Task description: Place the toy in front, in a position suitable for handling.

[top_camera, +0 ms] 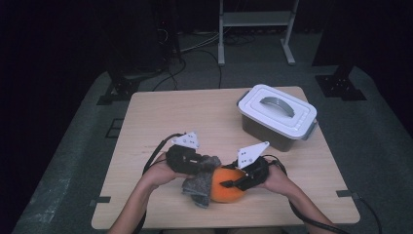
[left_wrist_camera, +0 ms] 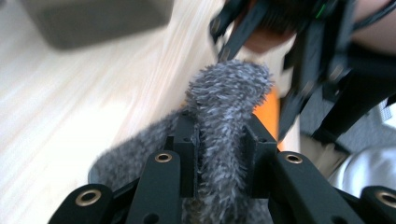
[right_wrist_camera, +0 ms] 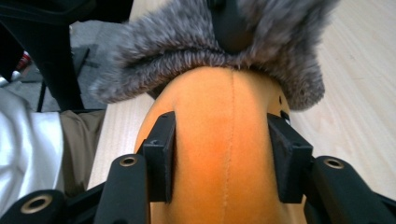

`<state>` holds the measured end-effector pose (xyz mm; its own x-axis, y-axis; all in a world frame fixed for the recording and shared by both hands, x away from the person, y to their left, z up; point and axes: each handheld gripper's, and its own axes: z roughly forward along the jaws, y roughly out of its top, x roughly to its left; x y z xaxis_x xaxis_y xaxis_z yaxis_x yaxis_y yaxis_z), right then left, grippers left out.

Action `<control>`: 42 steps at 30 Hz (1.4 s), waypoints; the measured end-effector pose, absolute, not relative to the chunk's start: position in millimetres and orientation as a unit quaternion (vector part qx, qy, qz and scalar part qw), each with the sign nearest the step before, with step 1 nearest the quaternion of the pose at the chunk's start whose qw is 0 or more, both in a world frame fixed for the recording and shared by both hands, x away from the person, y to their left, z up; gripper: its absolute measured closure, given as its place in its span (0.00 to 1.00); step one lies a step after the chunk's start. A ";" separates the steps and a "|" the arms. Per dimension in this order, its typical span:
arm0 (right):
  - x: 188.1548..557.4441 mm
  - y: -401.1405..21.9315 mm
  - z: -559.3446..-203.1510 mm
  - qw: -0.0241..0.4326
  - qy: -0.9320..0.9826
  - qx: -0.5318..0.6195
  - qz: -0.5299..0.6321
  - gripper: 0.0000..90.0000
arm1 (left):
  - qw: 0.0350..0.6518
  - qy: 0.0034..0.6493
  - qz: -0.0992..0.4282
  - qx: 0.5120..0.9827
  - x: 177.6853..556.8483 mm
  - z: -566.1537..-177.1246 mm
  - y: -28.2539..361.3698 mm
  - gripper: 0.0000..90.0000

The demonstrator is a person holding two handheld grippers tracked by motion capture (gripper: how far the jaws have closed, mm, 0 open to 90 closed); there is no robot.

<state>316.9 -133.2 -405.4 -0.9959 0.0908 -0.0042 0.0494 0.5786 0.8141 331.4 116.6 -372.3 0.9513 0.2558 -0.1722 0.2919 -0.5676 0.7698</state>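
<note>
So the person is working right at the near edge of the worktop (top_camera: 146,112), both hands close together. The left gripper (top_camera: 197,163) is clamping down on a fuzzy grey fabric piece (top_camera: 198,187). In the left gripper view you can see that grey fabric (left_wrist_camera: 224,121) bunched up and squeezed tight between the two black jaws, poking out past them. The right gripper (top_camera: 238,181) is gripping an orange plush thing (top_camera: 225,189), sort of round and soft looking, with a seam running down the middle. In the right gripper view the orange plush (right_wrist_camera: 219,154) is sitting squarely between the jaws with both pads pressing into its sides, and the grey fur (right_wrist_camera: 187,51) is wrapping over its far end like a cuff.

From above, the orange piece and the grey piece are touching, the grey one lying on the left side of the orange one, and the pair is resting low over the front middle of the worktop, between the two hands.

Further back on the right side there's a grey storage box with a white lid (top_camera: 276,116) and a handle on top, lid on, well apart from the action.
</note>
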 end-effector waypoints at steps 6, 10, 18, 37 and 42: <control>316.3 -154.3 -409.6 0.015 0.890 0.044 0.453 0.49 | 0.439 0.160 -0.034 0.883 331.9 -383.3 116.8 0.79; 315.3 -174.2 -410.1 0.017 0.889 0.060 0.455 0.47 | 0.443 0.157 -0.049 0.881 332.3 -387.6 112.0 0.79; 313.3 -202.5 -410.0 0.018 0.894 0.101 0.437 0.39 | 0.465 0.134 -0.068 0.873 328.8 -383.8 86.7 0.79; 285.4 -187.5 -402.5 0.062 0.901 0.140 0.405 0.50 | 0.454 0.126 -0.048 0.881 321.3 -372.5 70.6 0.79; 299.7 -180.3 -401.6 0.035 0.888 0.115 0.445 0.53 | 0.462 0.126 -0.031 0.878 322.7 -358.7 88.1 0.79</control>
<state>299.7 -180.3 -401.6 -0.9712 0.2350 0.0393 0.1722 0.5781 0.7976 322.7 88.1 -358.7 0.9663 0.1927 -0.1705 0.2496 -0.5422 0.8023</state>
